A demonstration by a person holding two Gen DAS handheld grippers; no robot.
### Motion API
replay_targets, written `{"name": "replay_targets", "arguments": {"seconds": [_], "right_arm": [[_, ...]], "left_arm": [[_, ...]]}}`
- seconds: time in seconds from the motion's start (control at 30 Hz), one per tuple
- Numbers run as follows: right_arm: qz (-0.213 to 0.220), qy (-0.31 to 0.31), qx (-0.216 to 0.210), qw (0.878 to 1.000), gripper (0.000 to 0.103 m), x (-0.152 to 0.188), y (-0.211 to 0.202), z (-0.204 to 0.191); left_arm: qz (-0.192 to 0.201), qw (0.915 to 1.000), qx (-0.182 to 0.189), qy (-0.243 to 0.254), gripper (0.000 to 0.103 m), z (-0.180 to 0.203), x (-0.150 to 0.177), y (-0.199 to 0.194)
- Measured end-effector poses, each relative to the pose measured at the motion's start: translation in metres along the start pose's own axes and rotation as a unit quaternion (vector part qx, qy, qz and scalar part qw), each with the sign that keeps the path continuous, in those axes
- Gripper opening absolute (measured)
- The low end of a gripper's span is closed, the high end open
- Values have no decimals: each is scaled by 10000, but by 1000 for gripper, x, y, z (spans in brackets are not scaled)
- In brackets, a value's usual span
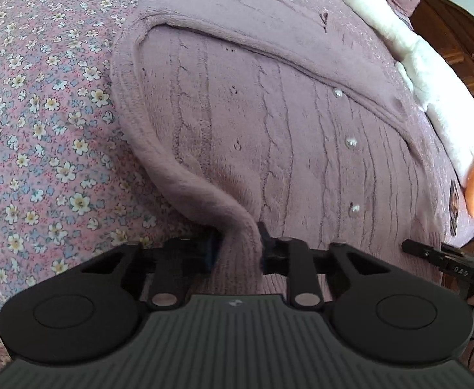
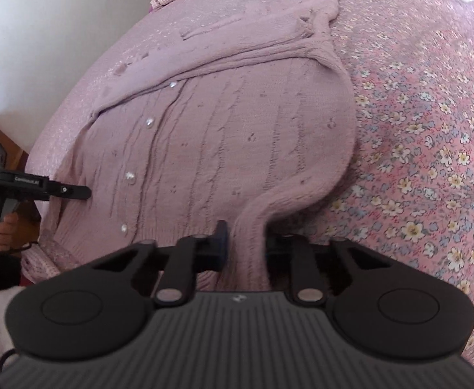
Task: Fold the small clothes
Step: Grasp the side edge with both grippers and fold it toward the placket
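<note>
A mauve cable-knit cardigan (image 1: 269, 113) with pearl buttons (image 1: 350, 142) lies flat on the bed, front up. In the left wrist view a long sleeve (image 1: 185, 181) curves down its left side, and my left gripper (image 1: 238, 248) is shut on the cuff. In the right wrist view the cardigan (image 2: 220, 136) fills the middle. A sleeve (image 2: 288, 194) curves from its right side into my right gripper (image 2: 246, 243), which is shut on the cuff. Each view shows the other gripper low at the side, tips (image 1: 410, 246) (image 2: 86, 191) at the cardigan's hem.
A pink floral bedsheet (image 1: 42, 113) (image 2: 431, 162) lies beside the cardigan. A white plush toy with orange ends (image 1: 431, 90) lies along the far edge, in front of dark wooden furniture (image 1: 457, 32). A hand (image 2: 0, 230) holds the gripper at the left. A white wall (image 2: 42, 32) is behind.
</note>
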State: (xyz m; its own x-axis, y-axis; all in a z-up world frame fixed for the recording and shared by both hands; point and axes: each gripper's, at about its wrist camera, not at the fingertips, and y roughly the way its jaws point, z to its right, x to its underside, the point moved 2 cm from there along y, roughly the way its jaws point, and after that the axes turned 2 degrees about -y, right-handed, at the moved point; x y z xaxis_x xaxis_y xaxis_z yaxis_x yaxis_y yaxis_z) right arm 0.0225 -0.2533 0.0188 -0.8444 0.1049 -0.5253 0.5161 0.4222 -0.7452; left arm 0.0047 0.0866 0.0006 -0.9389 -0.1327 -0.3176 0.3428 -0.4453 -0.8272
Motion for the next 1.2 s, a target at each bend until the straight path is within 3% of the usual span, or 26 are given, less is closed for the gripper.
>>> {"name": "replay_targets", "arguments": {"seconds": [0.1, 0.2, 0.33, 0.47, 0.87, 1.1, 1.2], "right_arm": [[112, 73, -131, 9998, 17, -2, -2, 3], [352, 271, -387, 9983, 16, -3, -9, 5], [800, 381, -702, 9936, 15, -9, -20, 2], [1230, 315, -877, 9880, 15, -20, -33, -4], [2479, 399, -1179, 9608, 14, -63, -52, -6], [2900, 475, -1034, 9502, 14, -112, -37, 0], [3037, 623, -906, 9464, 14, -139, -25, 10]], "left_arm": [[42, 9999, 62, -71, 20, 3, -2, 0], [181, 9989, 397, -166, 17, 9, -7, -6], [532, 9943, 884, -275, 15, 19, -19, -25], [937, 9895, 1075, -225, 15, 28, -29, -45], [1727, 9752, 1277, -525, 15, 20, -68, -85], [2248, 9618, 1334, -813, 15, 20, -103, -99], [2438, 9573, 1248, -929, 10, 18, -123, -99]]}}
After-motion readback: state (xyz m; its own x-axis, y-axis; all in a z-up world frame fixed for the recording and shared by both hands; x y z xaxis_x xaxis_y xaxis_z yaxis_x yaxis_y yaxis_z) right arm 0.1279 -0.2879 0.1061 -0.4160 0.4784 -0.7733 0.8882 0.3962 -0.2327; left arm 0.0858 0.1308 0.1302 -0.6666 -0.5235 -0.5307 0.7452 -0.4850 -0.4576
